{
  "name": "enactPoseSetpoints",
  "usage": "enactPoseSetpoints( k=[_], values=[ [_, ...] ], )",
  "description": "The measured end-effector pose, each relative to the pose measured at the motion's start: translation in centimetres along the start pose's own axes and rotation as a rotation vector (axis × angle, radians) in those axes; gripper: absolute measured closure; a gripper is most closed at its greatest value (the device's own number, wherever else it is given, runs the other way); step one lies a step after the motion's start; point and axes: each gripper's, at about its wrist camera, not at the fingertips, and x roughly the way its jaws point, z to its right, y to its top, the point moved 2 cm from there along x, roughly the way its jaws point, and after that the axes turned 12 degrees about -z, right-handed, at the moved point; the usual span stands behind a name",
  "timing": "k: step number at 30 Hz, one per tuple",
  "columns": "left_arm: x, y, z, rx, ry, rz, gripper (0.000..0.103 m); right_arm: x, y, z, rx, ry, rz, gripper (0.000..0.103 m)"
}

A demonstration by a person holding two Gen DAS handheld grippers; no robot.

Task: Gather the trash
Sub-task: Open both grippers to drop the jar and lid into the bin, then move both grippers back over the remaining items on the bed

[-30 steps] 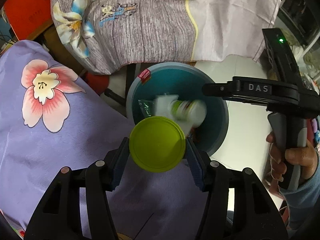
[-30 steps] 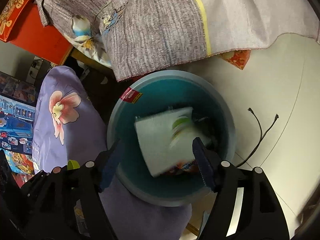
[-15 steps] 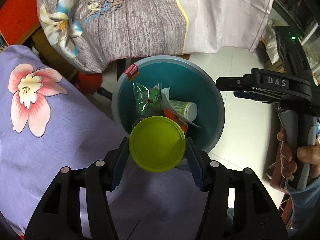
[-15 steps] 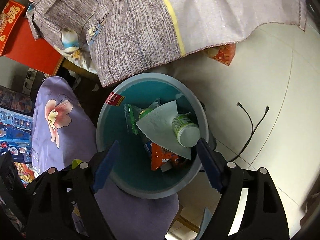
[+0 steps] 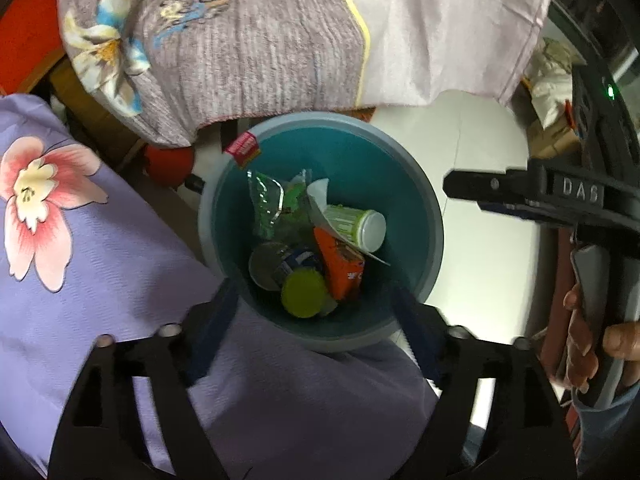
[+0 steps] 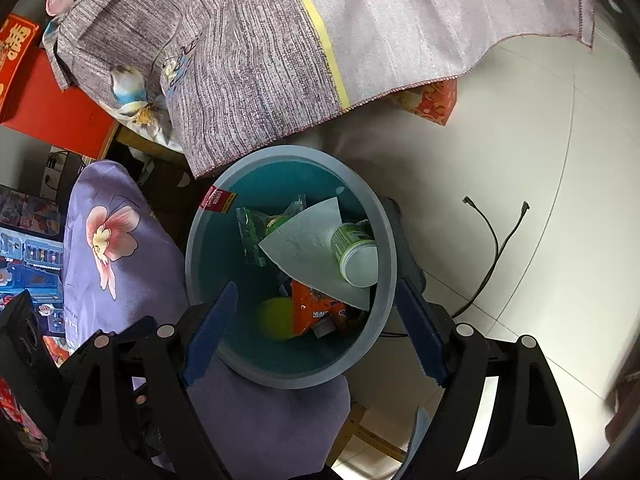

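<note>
Both grippers, left gripper (image 5: 312, 316) just opened, right gripper (image 6: 316, 324), gape empty above the bin (image 6: 384, 216) holding the green lid (image 5: 303, 293)

Left gripper (image 5: 316, 320): pointing steeply down, jaws just opened wide, nothing between the pads. Right gripper (image 6: 316, 320): pointing steeply down, jaws spread wide, empty. Right hand (image 5: 588, 336): wrapped around the right gripper's handle, sleeve cuff at the wrist.

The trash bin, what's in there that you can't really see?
- Bin bottom, both views: covered by the trash pile.
- Orange packet, right wrist view: top hidden under the white paper.
- Red label on the rim, left wrist view: print too small.
- Green lid, right wrist view: blurred.
</note>
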Motion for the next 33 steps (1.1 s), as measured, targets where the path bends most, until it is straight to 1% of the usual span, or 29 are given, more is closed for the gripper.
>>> enactPoseSetpoints(
  k=[5,8,10,16,19,23,25,33],
  values=[
    [-1.8,-0.5,-1.3,-0.055,-0.031,0.034,0.017,-0.3,-0.4,-0.8,-0.008,0.003,-0.008,0.025],
    [-2.7,-0.9,-1.6,-0.069,-0.031,0.05,0.013,-0.5,-0.9,-1.5,-0.021,-0.002,-0.008,0.025],
    [-3.1,-1.3,-1.6,-0.072,-0.029,0.056,0.012,-0.6,-1.4,-2.0,-0.026,-0.005,-0.013,0.022],
    [-4.0,-3.1,-2.2,-0.087,-0.029,0.068,0.01,-1.3,-2.8,-3.8,-0.059,-0.016,-0.003,0.021],
    [-4.8,-4.3,-2.8,-0.101,-0.031,0.079,0.01,-1.8,-3.7,-5.1,-0.083,-0.025,0.006,0.021],
    [-6.4,-6.3,-3.9,-0.129,-0.033,0.112,0.009,-2.0,-5.1,-7.0,-0.123,-0.032,0.005,0.021],
    [-7.0,-7.3,-4.4,-0.142,-0.032,0.124,0.008,-1.9,-5.8,-7.8,-0.138,-0.033,0.003,0.021],
    [-9.1,-12.2,-8.1,-0.209,-0.015,0.161,0.007,-0.4,-8.9,-13.2,-0.236,-0.044,-0.029,0.021]
  ],
)
